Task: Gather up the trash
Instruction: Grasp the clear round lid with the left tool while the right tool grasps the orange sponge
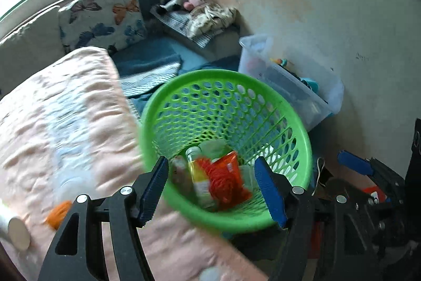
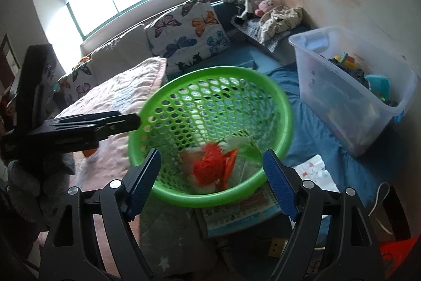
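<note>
Green mesh basket: at pink quilt's edge, mouth tilted toward both grippers. Inside: small bottle lengthwise toward the bottom, orange wrapper. Left gripper, right gripper: released, empty.

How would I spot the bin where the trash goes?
Find the bed with the pink blanket. Beside its edge stands a round green basket with holed walls, orange wrappers inside. The box nearby is clear and rectangular, holding toys instead.
</note>
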Available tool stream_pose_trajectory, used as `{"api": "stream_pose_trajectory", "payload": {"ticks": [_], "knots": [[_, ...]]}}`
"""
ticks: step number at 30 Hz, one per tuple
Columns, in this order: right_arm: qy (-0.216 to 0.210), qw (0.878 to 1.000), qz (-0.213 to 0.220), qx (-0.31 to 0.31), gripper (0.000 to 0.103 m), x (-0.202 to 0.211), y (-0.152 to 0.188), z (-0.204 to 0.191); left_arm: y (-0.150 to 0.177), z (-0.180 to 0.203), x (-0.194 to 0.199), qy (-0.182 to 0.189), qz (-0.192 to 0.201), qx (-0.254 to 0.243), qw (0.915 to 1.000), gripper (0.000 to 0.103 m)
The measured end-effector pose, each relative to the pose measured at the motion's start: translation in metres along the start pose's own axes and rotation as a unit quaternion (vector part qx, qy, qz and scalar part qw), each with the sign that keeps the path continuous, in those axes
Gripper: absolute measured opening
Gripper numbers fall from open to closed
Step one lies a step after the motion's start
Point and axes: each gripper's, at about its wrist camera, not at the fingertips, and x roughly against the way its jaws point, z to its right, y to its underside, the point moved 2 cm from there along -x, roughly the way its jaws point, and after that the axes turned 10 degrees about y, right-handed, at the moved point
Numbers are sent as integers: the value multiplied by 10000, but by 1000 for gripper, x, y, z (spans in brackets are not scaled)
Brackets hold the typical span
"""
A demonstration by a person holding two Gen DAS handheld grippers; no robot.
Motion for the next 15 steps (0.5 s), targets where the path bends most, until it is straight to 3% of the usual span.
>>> {"api": "stream_pose_trajectory", "payload": {"ticks": [9,15], "knots": [[-380,9985,-105,389,80,-6,2,-53,40,-44,68,-414,459,451,9971,66],[-684,9946,-229,747,80,-16,6,-97,68,-80,107,-823,690,857,9905,66]]}}
